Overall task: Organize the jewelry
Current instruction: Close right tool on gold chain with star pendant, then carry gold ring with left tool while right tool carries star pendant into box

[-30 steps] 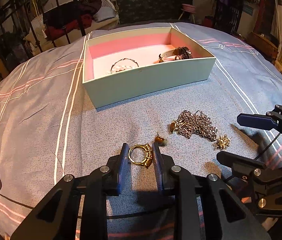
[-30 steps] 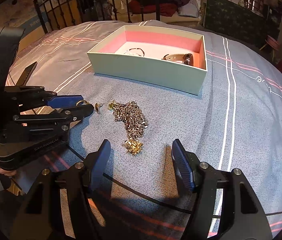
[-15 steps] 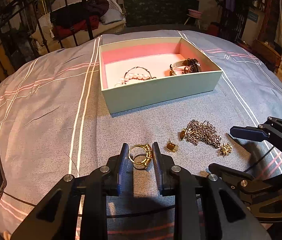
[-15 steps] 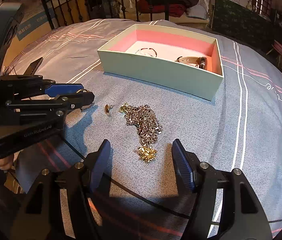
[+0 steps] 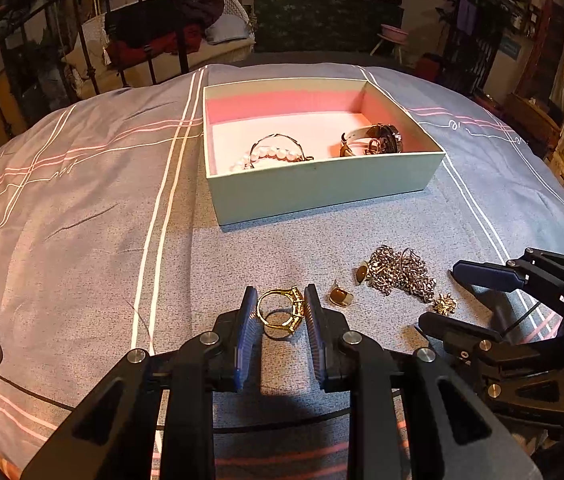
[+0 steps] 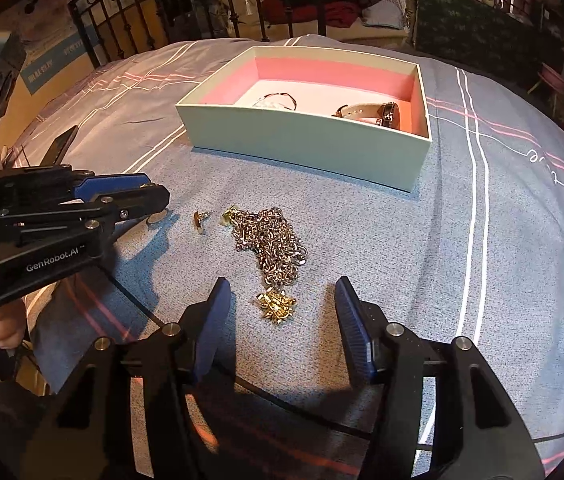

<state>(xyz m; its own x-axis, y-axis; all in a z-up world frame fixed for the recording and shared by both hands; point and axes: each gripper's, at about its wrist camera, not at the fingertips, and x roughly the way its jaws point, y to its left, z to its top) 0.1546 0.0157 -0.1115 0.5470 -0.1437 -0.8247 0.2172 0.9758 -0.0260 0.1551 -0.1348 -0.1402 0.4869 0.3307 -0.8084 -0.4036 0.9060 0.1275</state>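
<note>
On the bedspread, box holds pearl bracelet, watch.

Left hand-held gripper has lifted the gold ring off the bed; right hand-held gripper jaws closing around the gold brooch.

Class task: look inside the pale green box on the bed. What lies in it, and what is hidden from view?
Inside the box: a pearl bracelet and a wristwatch on the pale floor. The near wall hides the floor strip just behind it.
</note>
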